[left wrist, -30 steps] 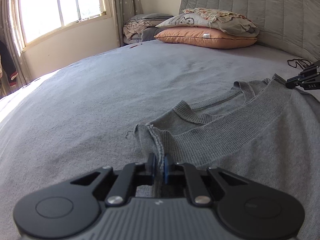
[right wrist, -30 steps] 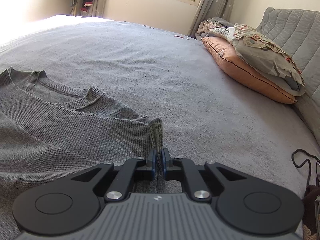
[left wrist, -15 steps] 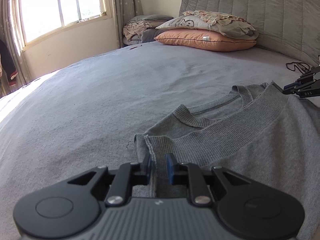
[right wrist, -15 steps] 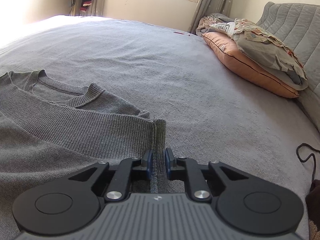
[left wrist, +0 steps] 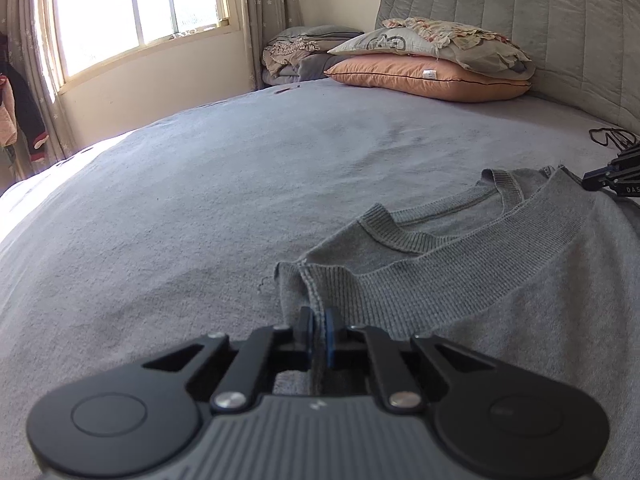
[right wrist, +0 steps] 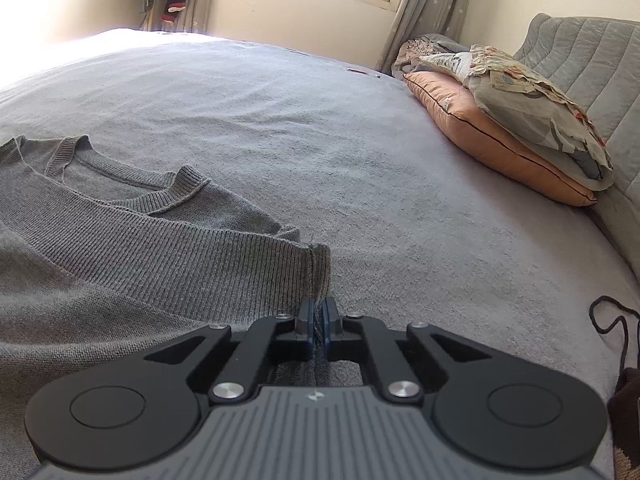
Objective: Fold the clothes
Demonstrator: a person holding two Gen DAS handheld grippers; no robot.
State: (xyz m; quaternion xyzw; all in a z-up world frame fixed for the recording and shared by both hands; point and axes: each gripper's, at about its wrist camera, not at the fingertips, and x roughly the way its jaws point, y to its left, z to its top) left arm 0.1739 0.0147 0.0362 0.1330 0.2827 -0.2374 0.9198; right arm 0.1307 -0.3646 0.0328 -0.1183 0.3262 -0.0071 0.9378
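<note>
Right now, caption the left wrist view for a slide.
Left hand-held gripper pinches grey knit sweater's corner on the bed.

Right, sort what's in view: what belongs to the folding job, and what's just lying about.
Job:
- grey sweater
- left gripper, shut on its hem corner
- right gripper, shut on the other corner

Lying about:
- orange pillow
- patterned pillow
- black cord
- folded bedding

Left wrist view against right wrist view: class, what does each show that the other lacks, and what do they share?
Only the left wrist view shows the other hand-held gripper's tip at the sweater's far corner. Only the right wrist view shows the dark cord trailing beside it. Both show the grey sweater pinched at a hem corner, the orange pillow and the bed.
</note>
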